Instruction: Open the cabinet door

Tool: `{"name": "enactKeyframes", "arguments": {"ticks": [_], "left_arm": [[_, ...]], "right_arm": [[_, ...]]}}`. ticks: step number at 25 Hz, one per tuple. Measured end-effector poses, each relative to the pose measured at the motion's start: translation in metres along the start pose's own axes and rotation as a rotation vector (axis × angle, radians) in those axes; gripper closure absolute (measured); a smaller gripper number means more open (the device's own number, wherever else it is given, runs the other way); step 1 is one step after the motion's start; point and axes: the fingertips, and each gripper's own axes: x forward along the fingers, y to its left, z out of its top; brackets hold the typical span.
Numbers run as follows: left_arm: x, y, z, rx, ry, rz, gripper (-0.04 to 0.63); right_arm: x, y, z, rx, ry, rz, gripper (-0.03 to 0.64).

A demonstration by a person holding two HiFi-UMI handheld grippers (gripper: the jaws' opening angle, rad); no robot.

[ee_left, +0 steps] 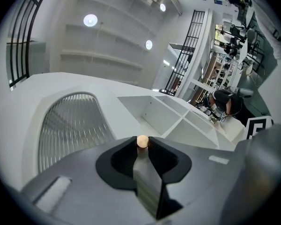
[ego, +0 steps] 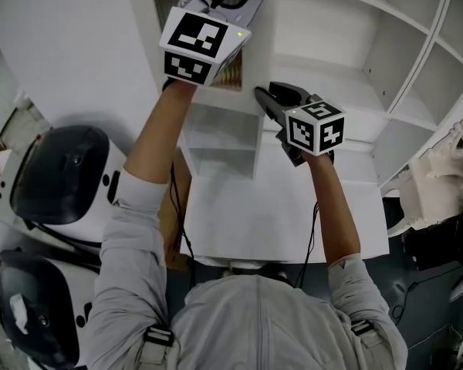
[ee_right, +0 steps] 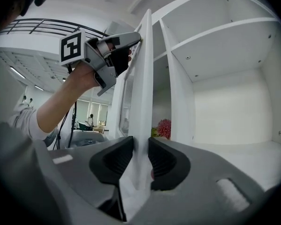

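Two claws clamped narrow on the cabinet door edge: left claw at its round knob, right claw lower.

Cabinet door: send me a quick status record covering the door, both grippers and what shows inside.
door: cabinet door partly open, seen edge-on in the right gripper view
left gripper: left gripper closed on the door's edge, a small round knob at its tips
right gripper: right gripper closed on the same edge, lower down
inside: white shelves; a pink flower past the door
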Motion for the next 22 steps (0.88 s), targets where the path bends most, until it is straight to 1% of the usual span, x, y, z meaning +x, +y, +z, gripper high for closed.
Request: {"name": "enactKeyframes", "arguments": {"ticks": [3,6,8,12,15,19,22], "left_arm": [[-0.013,-0.002,0.009,-0.024,-0.016,-0.008,0.503],[-0.024,-0.002,0.018,-0.036,-0.01,-0.006,0.503],[-0.03,-0.002,0.022,-0.051,0.009,-0.004,0.505],[-0.046,0.0,0.027,-0.099,0.053,-0.008,0.505],[-0.056,0.004,0.034,-0.089,0.075,-0.004,0.503],[-0.078,0.008,0.044,-0.101,0.044,0.005,0.502],[-0.093,0.013,0.049,-0.106,0.018,0.0,0.5]], "right_arm": [[-0.009,0.015,0.001,0.015,-0.017,-0.012,0.519],[-0.016,0.026,0.003,0.021,-0.033,-0.046,0.522],[-0.02,0.033,0.002,0.026,-0.036,-0.062,0.522],[-0.025,0.052,0.001,0.047,-0.041,-0.06,0.531],[-0.029,0.064,0.004,0.047,-0.051,-0.071,0.535],[-0.033,0.089,0.004,0.033,-0.03,-0.049,0.545],[-0.033,0.106,0.005,0.016,-0.017,-0.075,0.545]]}}
